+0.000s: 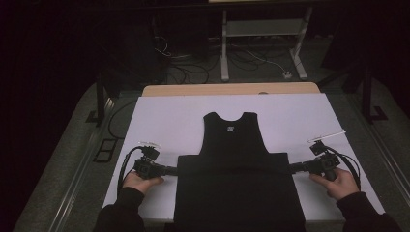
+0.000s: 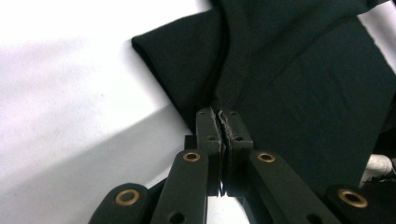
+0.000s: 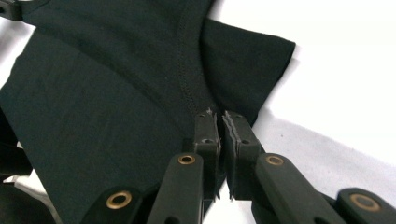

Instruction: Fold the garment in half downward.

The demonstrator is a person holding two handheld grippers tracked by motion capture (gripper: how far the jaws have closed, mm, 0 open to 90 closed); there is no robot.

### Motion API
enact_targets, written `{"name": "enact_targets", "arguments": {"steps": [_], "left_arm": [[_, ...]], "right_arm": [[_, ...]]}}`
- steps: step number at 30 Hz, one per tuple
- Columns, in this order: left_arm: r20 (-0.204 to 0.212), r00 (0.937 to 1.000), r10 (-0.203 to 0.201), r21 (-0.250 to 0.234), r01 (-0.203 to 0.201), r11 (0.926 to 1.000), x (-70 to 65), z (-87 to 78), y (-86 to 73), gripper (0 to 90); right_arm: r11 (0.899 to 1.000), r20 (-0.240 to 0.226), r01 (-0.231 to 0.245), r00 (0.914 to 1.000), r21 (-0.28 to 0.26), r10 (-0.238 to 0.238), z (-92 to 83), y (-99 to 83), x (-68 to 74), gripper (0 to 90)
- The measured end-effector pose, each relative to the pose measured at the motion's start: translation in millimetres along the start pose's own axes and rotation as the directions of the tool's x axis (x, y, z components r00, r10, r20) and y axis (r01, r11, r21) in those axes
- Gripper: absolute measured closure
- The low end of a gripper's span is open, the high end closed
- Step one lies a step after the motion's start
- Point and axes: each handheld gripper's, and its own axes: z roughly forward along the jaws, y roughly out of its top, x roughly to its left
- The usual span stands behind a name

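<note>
— Where's the garment right now?

— The black sleeveless top point(image 1: 235, 164) lies flat on the white surface point(image 1: 164, 121), neckline pointing away from the person, its lower part hanging over the near edge. The hem half is folded up over the body, so a straight fold line runs across the top from side to side.

— And the grippers?

— One at each end of that fold. The left gripper point(image 1: 170, 170) sits at the top's left edge, the left hand point(image 1: 140, 182) resting on the surface behind it. Its jaws are pinched tight on the fabric, right on a seam.

— Same on the other side?

— Mirror image. The right gripper point(image 1: 296, 167) is at the top's right edge with the right hand point(image 1: 341, 182) behind it, jaws clamped on the cloth beside a stitched seam.
</note>
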Motion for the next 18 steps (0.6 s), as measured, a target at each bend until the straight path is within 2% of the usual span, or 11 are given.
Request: {"name": "enact_targets", "arguments": {"steps": [11,15,17,18], "left_arm": [[-0.001,0.9999,0.012,0.023,-0.012,0.9997,-0.4,3.0,0.5,86.7],[-0.006,0.9988,0.049,0.023,-0.049,0.9985,-3.1,3.3,1.9,86.4],[-0.005,0.9989,0.047,0.027,-0.047,0.9985,-3.6,3.6,2.8,85.4],[-0.005,0.9994,0.034,0.033,-0.034,0.9989,-2.6,3.8,3.5,84.8]], "right_arm": [[1.0,0.0,-0.002,1.0,0.029,0.002,1.7,-1.8,1.2,82.2],[1.0,0.02,-0.001,0.9998,0.025,0.001,2.6,-2.3,3.7,78.4],[1.0,0.021,0.017,0.9996,0.016,-0.017,2.2,-2.4,5.4,72.6],[1.0,0.019,0.02,0.9996,0.003,-0.02,1.8,-2.5,5.7,69.0]]}}
